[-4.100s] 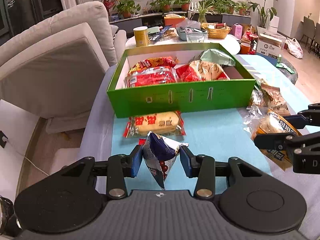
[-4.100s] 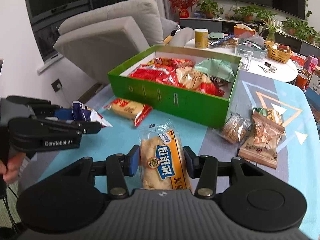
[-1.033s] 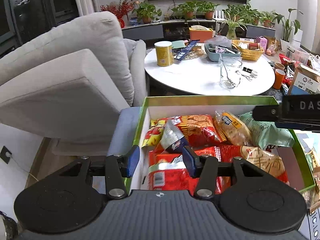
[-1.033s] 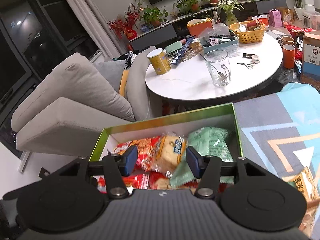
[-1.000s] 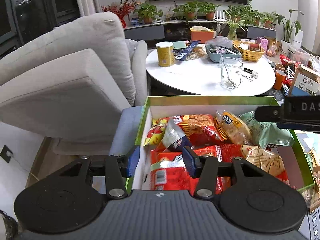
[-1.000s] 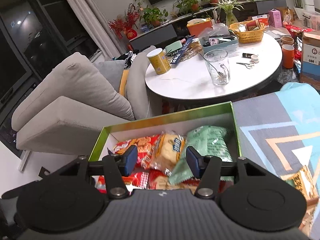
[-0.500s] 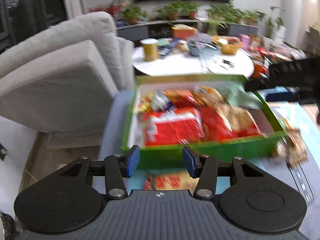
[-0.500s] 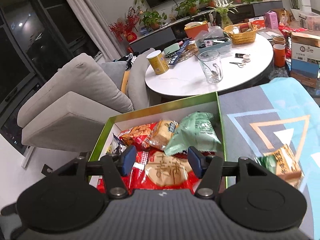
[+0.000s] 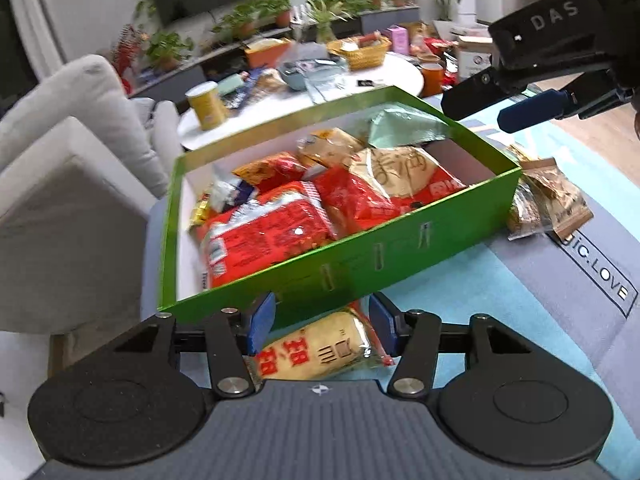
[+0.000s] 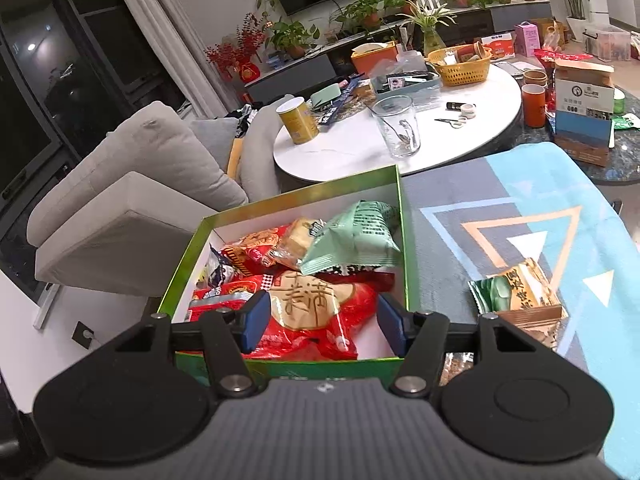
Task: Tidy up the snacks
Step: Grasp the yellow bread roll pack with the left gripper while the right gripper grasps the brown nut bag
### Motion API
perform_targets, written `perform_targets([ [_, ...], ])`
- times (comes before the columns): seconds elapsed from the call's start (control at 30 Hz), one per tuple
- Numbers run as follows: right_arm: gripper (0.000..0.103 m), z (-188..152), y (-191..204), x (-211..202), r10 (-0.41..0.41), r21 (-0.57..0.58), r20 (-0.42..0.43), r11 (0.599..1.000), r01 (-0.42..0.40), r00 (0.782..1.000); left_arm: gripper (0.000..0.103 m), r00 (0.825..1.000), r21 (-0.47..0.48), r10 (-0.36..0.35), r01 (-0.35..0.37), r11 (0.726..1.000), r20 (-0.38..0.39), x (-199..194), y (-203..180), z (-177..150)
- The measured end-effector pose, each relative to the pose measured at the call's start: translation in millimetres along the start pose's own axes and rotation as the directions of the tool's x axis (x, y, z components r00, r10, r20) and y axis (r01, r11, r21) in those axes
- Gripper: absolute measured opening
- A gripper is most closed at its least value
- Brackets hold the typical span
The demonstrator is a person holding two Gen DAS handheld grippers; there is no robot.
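A green box [image 9: 352, 268] holds several snack packs, red, yellow and pale green; it also shows in the right wrist view [image 10: 404, 236]. My left gripper [image 9: 322, 322] is open and empty, low in front of the box's near wall, above a yellow and red snack pack [image 9: 316, 348] lying on the cloth. My right gripper [image 10: 320, 316] is open and empty, held above the box's near end over a red pack [image 10: 316, 320]. It shows as a black arm in the left wrist view [image 9: 560, 40]. Loose packs [image 9: 548, 204] lie right of the box, also in the right wrist view [image 10: 516, 292].
The box stands on a blue and grey patterned cloth [image 10: 560, 216]. A grey armchair [image 10: 132, 200] is at the left. Behind is a round white table [image 10: 440, 128] with a glass [image 10: 398, 126], a yellow tin [image 10: 298, 120] and a basket [image 10: 460, 64].
Both grippers let go of their snacks into the box and pulled back. My left gripper dropped to the pack in front of the box. My right gripper backed off above the box.
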State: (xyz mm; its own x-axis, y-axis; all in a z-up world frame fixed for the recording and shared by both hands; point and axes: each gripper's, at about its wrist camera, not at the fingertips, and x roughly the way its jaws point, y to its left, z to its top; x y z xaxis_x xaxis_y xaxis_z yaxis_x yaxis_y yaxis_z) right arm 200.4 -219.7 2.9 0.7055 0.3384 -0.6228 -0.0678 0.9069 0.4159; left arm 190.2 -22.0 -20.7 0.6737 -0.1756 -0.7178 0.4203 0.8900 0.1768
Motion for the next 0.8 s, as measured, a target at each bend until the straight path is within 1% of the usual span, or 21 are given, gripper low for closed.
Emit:
perform_targets([
  [0.07, 0.048, -1.1, -0.2, 2.3, -0.003, -0.006, -0.006, 1.000, 0.003, 1.000, 0.051, 1.000, -0.010, -0.009, 0.009, 1.000, -0.020, 6.7, 0.2, 0.9],
  [0.2, 0.048, -3.6, 0.1, 4.0, -0.001, -0.011, -0.017, 1.000, 0.001, 1.000, 0.052, 0.998, -0.047, 0.002, -0.005, 0.999, -0.060, 21.6, 5.1, 1.5],
  [0.3, 0.048, -5.4, 0.4, 4.3, 0.001, -0.019, -0.019, 1.000, -0.001, 1.000, 0.055, 0.994, -0.101, -0.013, 0.003, 0.995, -0.105, 31.1, 10.7, -2.4],
  [0.37, 0.048, -6.6, 0.4, 3.5, 0.000, -0.024, -0.019, 1.000, -0.001, 1.000, 0.061, 0.994, -0.163, -0.023, 0.005, 0.987, -0.107, 29.8, 17.4, -7.3],
  [0.5, 0.048, -8.7, 0.6, 1.9, 0.002, -0.032, -0.023, 0.999, -0.003, 1.000, 0.061, 0.989, -0.248, -0.054, 0.018, 0.969, -0.139, 25.4, 25.4, -15.5],
  [0.7, 0.048, -14.1, -1.4, -4.1, 0.007, -0.039, -0.026, 0.999, -0.008, 1.000, 0.062, 0.980, -0.335, -0.084, 0.019, 0.942, -0.181, 10.1, 27.3, -30.1],
  [0.8, 0.048, -16.3, -2.7, -8.5, 0.006, -0.047, -0.025, 0.999, -0.007, 1.000, 0.062, 0.978, -0.344, -0.091, 0.021, 0.939, -0.189, 2.1, 26.5, -34.3],
])
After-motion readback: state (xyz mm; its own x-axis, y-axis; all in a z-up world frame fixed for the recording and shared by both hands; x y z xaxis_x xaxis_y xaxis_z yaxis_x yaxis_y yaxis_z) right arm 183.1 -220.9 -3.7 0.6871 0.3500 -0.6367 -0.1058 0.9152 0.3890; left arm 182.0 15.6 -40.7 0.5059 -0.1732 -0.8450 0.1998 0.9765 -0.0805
